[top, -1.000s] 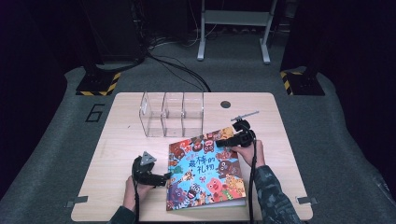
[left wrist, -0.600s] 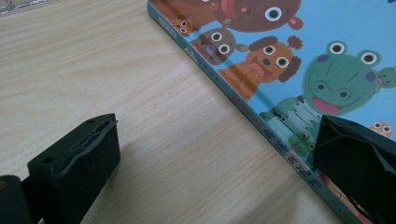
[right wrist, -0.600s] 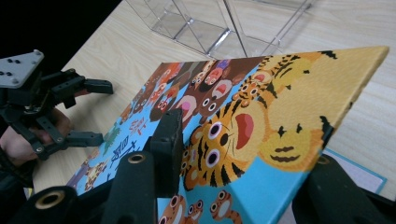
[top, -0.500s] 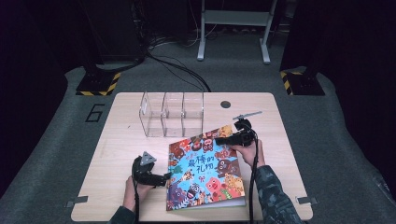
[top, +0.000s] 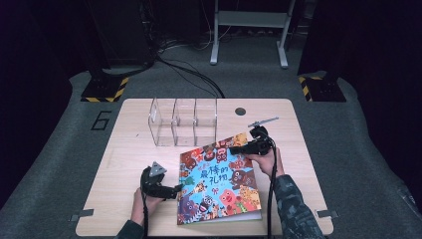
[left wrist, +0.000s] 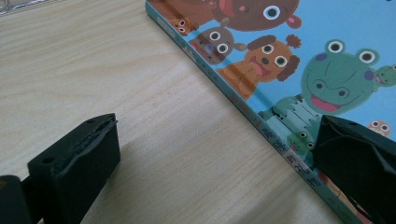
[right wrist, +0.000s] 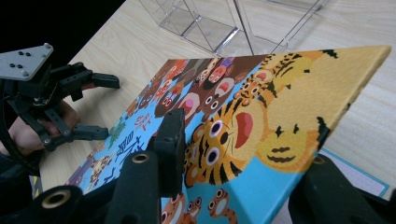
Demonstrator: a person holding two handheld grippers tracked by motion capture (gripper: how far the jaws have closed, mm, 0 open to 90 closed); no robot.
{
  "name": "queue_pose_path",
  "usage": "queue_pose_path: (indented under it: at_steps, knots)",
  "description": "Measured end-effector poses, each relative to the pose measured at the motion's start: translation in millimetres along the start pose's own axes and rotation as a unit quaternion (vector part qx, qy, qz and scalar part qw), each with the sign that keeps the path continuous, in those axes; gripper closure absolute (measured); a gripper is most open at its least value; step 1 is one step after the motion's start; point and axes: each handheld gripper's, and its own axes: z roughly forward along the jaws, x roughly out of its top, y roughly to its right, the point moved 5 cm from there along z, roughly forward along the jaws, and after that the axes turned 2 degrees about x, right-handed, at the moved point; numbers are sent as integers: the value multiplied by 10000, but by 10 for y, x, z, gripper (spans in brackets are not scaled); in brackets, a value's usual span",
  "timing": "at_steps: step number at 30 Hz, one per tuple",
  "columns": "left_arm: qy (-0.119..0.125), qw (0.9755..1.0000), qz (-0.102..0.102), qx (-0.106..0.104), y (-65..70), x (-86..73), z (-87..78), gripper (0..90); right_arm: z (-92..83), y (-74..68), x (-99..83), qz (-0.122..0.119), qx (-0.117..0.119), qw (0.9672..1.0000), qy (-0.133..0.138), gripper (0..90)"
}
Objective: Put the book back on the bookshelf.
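Note:
A picture book with cartoon animals on a blue cover lies on the wooden table. My right gripper is at its far right corner. Its jaws have just been closing and are now shut on the front cover, which tilts up off the pages below. My left gripper rests at the book's left edge, open. In the left gripper view one jaw lies on bare wood and the other over the spine of the book. The left gripper also appears far off in the right gripper view.
A clear plastic organizer with three upright compartments stands just behind the book, also in the right gripper view. A round cable hole sits near the table's back edge. Bare tabletop stretches to the left of the book.
Both hands have stayed where they were. The book has not shifted on the table in the high view.

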Motion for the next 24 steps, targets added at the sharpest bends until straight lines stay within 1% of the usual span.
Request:
queue_pose_path:
  at_steps: [4, 5, 6, 7, 9, 11, 12, 13, 14, 15, 16, 17, 18, 19, 20, 21, 22, 23, 24]
  knots:
    - [-24, 10000, -9, -25, -1, -2, -6, 3, -13, -28, 4, -194, -45, 9998, 60, 585]
    - [-30, 10000, -33, -42, 2, -3, -8, 2, -15, -25, 0, -275, -49, 9996, 91, 585]
    - [-40, 10000, -27, -72, -2, -4, -12, 2, -19, -30, -7, -257, -68, 9996, 113, 585]
    - [45, 9999, -104, -89, 4, 2, -2, 2, -21, -29, -15, -319, -62, 9994, 142, 584]
    - [23, 9998, -128, -132, -2, 1, -10, 2, -33, -36, -34, -307, -61, 9994, 176, 584]
    - [76, 9998, -142, -130, -9, 3, -7, 2, -43, -40, -44, -383, -79, 9990, 224, 584]
    - [64, 9997, -181, -156, -6, 3, -10, 2, -44, -46, -46, -411, -69, 9988, 259, 583]
    - [59, 9997, -158, -154, -13, 4, -12, 1, -50, -59, -53, -394, -73, 9989, 253, 583]
    - [56, 9997, -178, -163, -14, 2, -15, 2, -57, -59, -53, -425, -115, 9987, 264, 583]
    - [76, 9995, -231, -193, -15, 4, -16, 1, -62, -66, -53, -458, -100, 9985, 266, 583]
    - [109, 9994, -292, -177, -22, 6, -16, 1, -68, -77, -50, -486, -121, 9983, 285, 582]
    - [124, 9994, -289, -173, -33, 7, -15, 0, -72, -85, -48, -486, -123, 9983, 301, 583]
    - [113, 9993, -266, -219, -47, 8, -20, 0, -75, -88, -48, -503, -125, 9982, 303, 583]
    - [133, 9992, -296, -232, -59, 10, -22, 0, -79, -92, -50, -521, -124, 9981, 315, 582]
    - [137, 9990, -348, -234, -66, 10, -25, 0, -84, -103, -56, -473, -122, 9983, 324, 582]
    - [161, 9989, -352, -261, -79, 13, -24, 0, -88, -103, -60, -483, -131, 9982, 343, 582]
    - [113, 9988, -371, -284, -88, 15, -34, 0, -92, -99, -65, -552, -126, 9977, 372, 581]
    - [110, 9987, -408, -297, -97, 21, -35, 0, -95, -103, -73, -528, -130, 9977, 407, 580]
    - [71, 9984, -437, -366, -104, 27, -43, 0, -98, -100, -80, -543, -134, 9975, 428, 580]
